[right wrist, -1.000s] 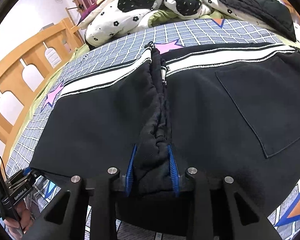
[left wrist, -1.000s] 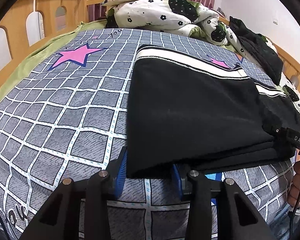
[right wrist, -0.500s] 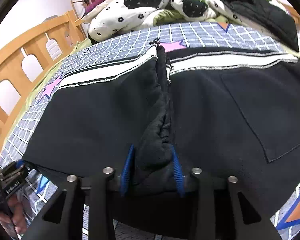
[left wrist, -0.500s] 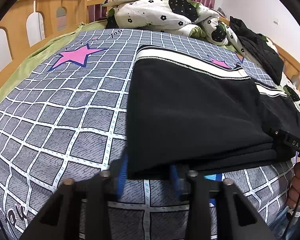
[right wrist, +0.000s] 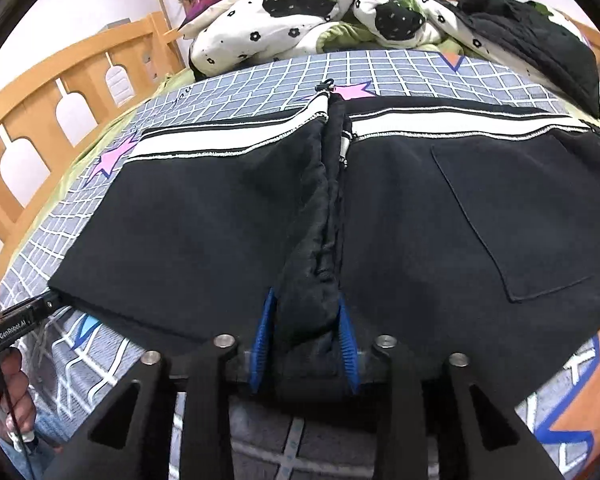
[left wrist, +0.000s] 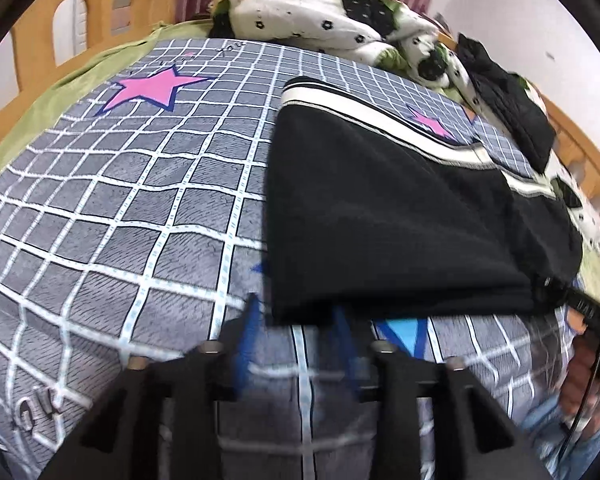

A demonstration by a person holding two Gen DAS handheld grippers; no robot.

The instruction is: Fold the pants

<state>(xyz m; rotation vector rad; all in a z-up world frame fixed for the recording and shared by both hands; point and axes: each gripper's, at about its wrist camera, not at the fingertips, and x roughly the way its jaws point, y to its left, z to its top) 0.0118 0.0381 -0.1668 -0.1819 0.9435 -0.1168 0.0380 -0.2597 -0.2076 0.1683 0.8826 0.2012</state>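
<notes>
On the bed [left wrist: 112,208], across its grey checked cover, the black pants [left wrist: 380,216] lie folded, white-striped waistband at the far edge and the near hem close to both tools. The left gripper [left wrist: 296,320] sits at the near left corner of the fold; its jaws are opening and the cloth edge lies just beyond the blue pads, so it looks released, though blur hides the exact contact. The right gripper [right wrist: 305,334] has a bunched ridge of fabric at the centre seam between its pads [right wrist: 262,336]; its jaws are opening too, easing off the cloth. Judged from this, the step is letting go after a fold. Doing it well means spreading the jaws fully before drawing back, so the pads do not drag the hem and spoil the stacked edges.
</notes>
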